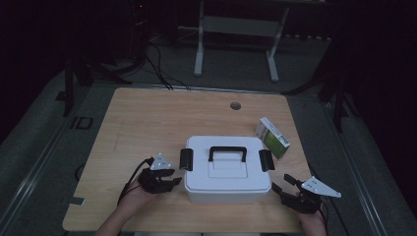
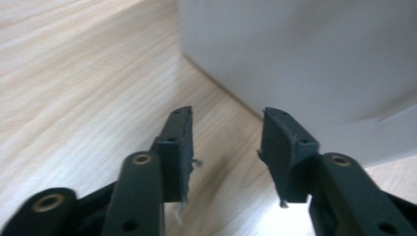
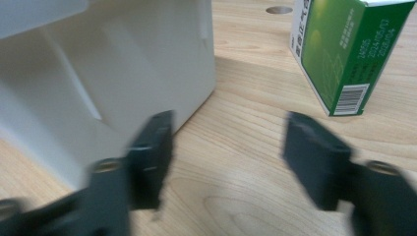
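A white storage box (image 1: 227, 169) with a closed lid sits on the near middle of the wooden counter (image 1: 147, 118), close to the person's edge. Its black carry handle (image 1: 227, 152) lies across the top of the lid, and a black latch (image 1: 186, 159) sits at the left end with a second black latch (image 1: 265, 160) at the right end. The left claw (image 1: 173, 181) rests low over the counter just beside the box's near left corner, its jaws spread apart with nothing between them; in the left gripper view the left claw (image 2: 226, 147) points at the box's white wall (image 2: 305, 54), near it but not touching. The right claw (image 1: 283, 183) is just off the box's near right corner, jaws wide apart and empty; in the right gripper view the right claw (image 3: 228, 157), blurred, has the box's side (image 3: 113, 69) beside its left jaw, and whether that jaw touches the wall cannot be told. Behind the box's right end, just beside it, stands a green and white carton (image 1: 273, 137), tilted on the counter, with a barcode visible on its end in the right gripper view (image 3: 344, 49). A round cable hole (image 1: 235, 105) is set in the counter farther back.
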A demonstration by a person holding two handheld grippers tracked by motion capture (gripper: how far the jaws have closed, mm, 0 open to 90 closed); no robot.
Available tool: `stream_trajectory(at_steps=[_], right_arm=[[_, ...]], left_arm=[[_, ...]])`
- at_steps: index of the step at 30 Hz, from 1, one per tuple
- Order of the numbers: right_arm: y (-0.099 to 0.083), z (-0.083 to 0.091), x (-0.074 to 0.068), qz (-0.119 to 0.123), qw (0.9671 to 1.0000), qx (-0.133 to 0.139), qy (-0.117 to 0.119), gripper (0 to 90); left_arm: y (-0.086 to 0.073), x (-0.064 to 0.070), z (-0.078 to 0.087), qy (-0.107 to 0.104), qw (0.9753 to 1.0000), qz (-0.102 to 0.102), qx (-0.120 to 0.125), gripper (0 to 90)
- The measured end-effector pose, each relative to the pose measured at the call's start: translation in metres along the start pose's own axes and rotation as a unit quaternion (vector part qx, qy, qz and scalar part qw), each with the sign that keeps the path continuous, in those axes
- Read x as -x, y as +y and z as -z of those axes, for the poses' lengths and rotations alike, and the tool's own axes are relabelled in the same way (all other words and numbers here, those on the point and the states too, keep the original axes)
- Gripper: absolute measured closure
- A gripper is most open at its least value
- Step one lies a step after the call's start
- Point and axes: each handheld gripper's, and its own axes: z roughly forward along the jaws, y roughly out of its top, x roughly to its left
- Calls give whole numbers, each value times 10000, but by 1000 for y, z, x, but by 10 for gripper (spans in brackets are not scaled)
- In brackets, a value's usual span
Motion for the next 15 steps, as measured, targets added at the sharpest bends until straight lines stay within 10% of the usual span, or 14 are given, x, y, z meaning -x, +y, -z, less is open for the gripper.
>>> stream_trajectory(at_steps=[15], right_arm=[[-1, -8, 7, -61, 9998, -13, 163, 127]], left_arm=[[2, -10, 6, -212, 9931, -257, -1125, 285]])
